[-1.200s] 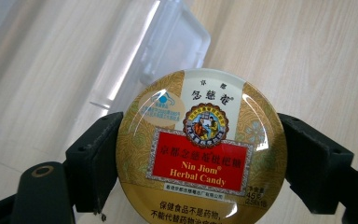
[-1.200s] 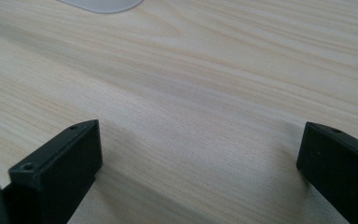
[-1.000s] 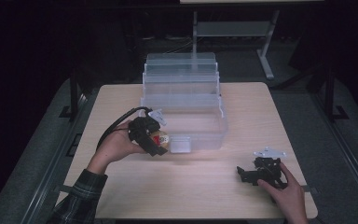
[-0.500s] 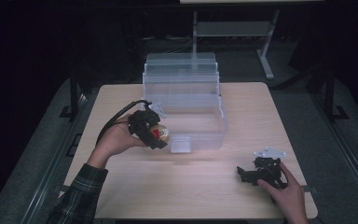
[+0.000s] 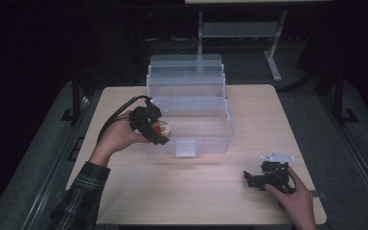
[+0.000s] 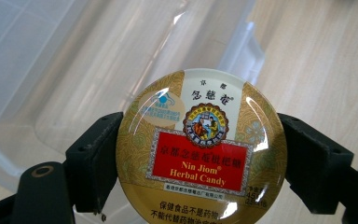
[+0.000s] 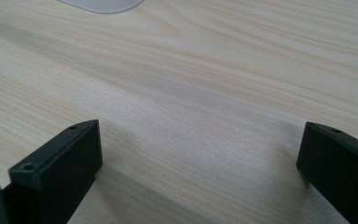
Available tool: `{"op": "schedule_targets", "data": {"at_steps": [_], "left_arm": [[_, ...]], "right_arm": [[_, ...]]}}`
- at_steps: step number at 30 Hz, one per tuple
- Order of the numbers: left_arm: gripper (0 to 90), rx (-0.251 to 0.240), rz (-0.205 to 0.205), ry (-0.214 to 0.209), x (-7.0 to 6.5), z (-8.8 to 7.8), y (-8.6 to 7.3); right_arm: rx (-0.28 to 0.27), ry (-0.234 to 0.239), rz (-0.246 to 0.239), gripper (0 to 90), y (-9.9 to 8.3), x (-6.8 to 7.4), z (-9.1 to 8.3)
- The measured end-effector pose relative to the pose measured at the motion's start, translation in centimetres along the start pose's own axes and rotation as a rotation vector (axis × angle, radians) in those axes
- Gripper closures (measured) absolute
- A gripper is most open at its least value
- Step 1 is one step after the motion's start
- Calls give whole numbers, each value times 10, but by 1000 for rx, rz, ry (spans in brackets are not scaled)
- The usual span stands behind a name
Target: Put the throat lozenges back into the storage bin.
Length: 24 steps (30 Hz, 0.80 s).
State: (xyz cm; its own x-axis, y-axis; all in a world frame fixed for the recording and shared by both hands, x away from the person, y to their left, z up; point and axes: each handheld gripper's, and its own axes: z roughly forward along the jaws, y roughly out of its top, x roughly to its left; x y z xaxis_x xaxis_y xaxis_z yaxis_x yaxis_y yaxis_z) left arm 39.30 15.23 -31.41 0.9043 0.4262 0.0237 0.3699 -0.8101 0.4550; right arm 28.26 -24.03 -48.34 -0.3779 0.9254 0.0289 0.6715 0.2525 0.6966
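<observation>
The left gripper [image 5: 157, 132], clamped on a candy tin [image 6: 200, 148], carries it to the clear box [image 5: 206, 136] (right gripper [image 5: 261, 177] wide open, empty); next, lower and release.

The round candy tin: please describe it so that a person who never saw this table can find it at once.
Start from the clear plastic box in the middle of the wooden table. At its left front corner the left tongs grip a round candy tin by its sides. Its gold lid has a red label reading "Nin Jiom Herbal Candy".
</observation>
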Motion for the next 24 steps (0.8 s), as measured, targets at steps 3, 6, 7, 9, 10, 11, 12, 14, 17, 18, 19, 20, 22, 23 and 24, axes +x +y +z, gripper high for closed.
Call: {"op": "schedule_targets", "data": {"at_steps": [3, 6, 7, 9, 10, 11, 12, 14, 17, 18, 19, 20, 22, 23, 24], "left_arm": [[198, 3, -12, 5, 4, 0, 0], [198, 2, -18, 11, 8, 0, 0], [197, 6, -19, 11, 10, 0, 0], [198, 16, -18, 18, 12, 0, 0], [198, 14, -23, 20, 13, 1, 0], [198, 22, -19, 22, 15, 0, 1], [198, 23, -20, 24, 17, 0, 1], [198, 22, -27, 31, 19, 0, 1], [198, 23, -34, 41, 23, 0, 1], [197, 22, -38, 40, 25, 0, 1], [197, 23, -45, 39, 26, 1, 1], [197, 24, -49, 43, 28, 2, 0], [197, 30, -55, 46, 30, 3, -1], [197, 30, -61, 49, 32, 4, -1], [197, 33, -66, 52, 33, 4, -2]], "right_arm": [[0, 0, 0, 0, 0, 0, 0], [0, 0, 0, 0, 0, 0, 0], [0, 0, 0, 0, 0, 0, 0], [0, 0, 0, 0, 0, 0, 0], [0, 0, 0, 0, 0, 0, 0], [0, 0, 0, 0, 0, 0, 0], [0, 0, 0, 0, 0, 0, 0], [-1, 0, -2, 0, 0, 0, 0], [1, 0, 2, 0, 0, 0, 0], [1, 1, 3, 0, 0, 0, 0], [0, 1, 3, 0, 0, 0, 0], [0, 0, 2, 0, 0, 0, 0], [0, -1, 1, 0, 0, 0, 0], [0, -1, 1, 0, 0, 0, 0], [0, -1, 1, 0, 0, 0, 0]]}}
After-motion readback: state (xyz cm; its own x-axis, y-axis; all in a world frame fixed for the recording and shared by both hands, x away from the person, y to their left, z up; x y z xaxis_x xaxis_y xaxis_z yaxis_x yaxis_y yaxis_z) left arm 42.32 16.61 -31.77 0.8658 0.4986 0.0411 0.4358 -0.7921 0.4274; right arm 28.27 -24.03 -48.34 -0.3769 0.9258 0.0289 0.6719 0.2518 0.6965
